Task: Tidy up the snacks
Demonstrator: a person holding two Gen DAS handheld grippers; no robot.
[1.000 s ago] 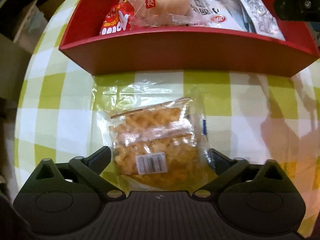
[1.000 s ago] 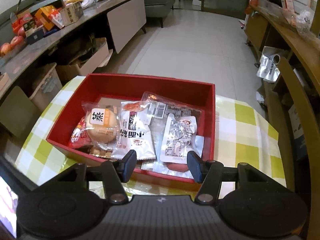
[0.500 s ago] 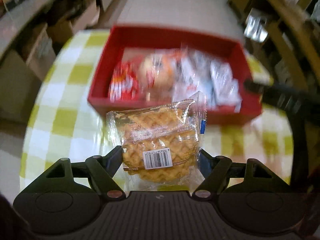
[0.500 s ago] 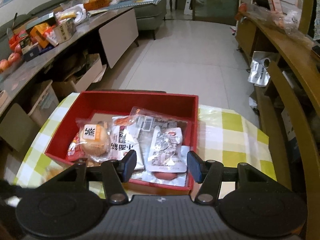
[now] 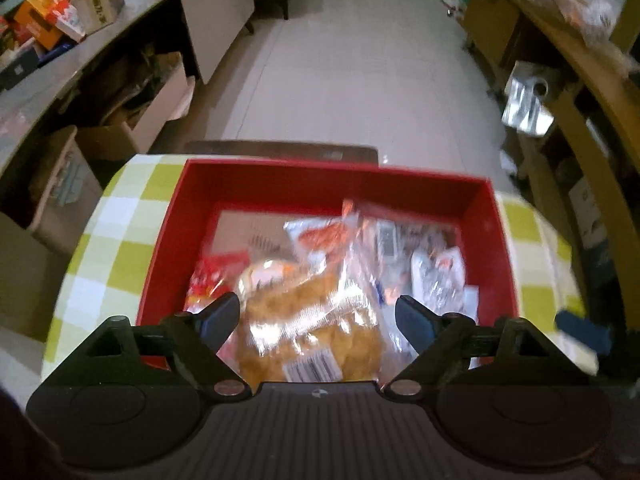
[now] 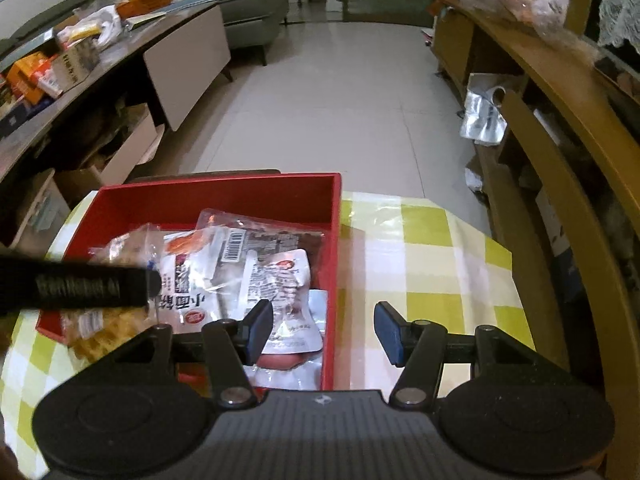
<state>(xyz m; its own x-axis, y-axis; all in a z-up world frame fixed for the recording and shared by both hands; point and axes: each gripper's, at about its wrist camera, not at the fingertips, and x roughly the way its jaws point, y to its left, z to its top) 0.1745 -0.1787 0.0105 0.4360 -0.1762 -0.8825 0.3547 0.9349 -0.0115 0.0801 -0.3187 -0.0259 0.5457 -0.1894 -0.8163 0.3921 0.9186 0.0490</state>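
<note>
A clear packet of golden waffles (image 5: 312,332) hangs tilted over the near part of the red box (image 5: 320,184), above the other snacks. It sits between the fingers of my left gripper (image 5: 316,316), whose jaws are opening; a small gap shows at each pad. The right wrist view shows the same packet (image 6: 100,336) under a black left finger (image 6: 80,286). Inside the box lie a round bun packet (image 5: 264,276), a red packet (image 5: 212,272) and white pouches (image 6: 280,276). My right gripper (image 6: 324,324) stands open and empty over the box's right wall (image 6: 334,264).
The box rests on a round table with a green and white checked cloth (image 6: 420,248). A wooden chair (image 6: 560,200) stands close on the right. A long cluttered counter (image 6: 120,60) runs along the left, with cardboard boxes (image 5: 132,120) under it.
The left gripper closed on the waffle packet, lifted it off the cloth and carried it over the red box, and its jaws have since widened. The right gripper drifted right, towards the box's right wall.
</note>
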